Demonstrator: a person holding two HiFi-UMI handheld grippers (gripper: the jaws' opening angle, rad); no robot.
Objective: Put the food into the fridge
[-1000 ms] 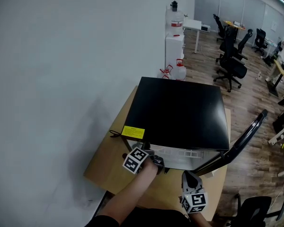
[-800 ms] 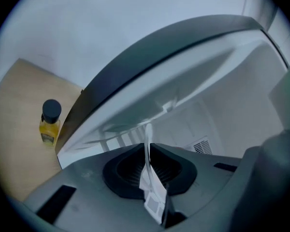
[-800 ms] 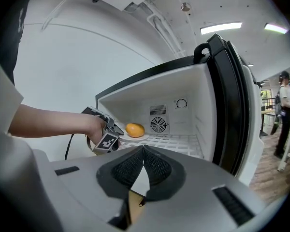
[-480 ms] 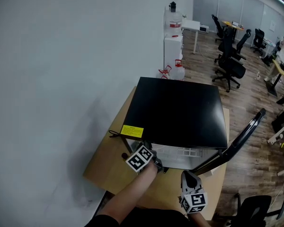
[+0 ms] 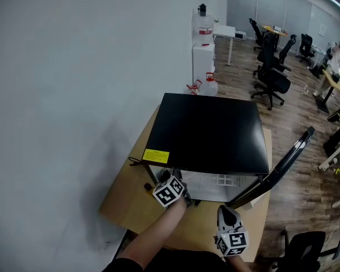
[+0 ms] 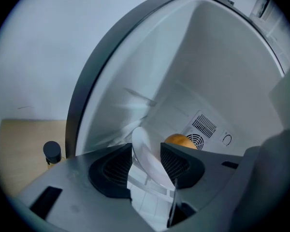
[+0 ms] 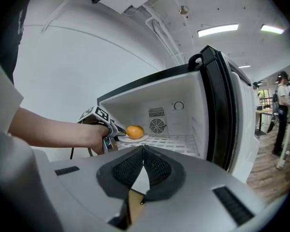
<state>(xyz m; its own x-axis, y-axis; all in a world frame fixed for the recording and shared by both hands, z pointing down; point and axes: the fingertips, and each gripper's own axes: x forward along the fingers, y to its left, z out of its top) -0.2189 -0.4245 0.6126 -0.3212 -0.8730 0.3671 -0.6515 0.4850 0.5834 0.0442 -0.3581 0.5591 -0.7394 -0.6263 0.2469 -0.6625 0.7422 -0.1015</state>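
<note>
Left gripper view: the left gripper (image 6: 146, 148) is opening off the plate (image 6: 152, 167); the orange (image 6: 180, 140) seems set inside the fridge (image 6: 222, 71).

Bright light from 2 ceiling strips (image 7: 217, 30); fisheye edges blur (dark vignetting).

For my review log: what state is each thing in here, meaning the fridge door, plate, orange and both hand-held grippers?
Fridge door: open.
Plate: set on the shelf, rim between the left jaws.
Orange: on the plate.
Left hand-held gripper: jaws opening around the plate rim.
Right hand-held gripper: shut, empty.
</note>
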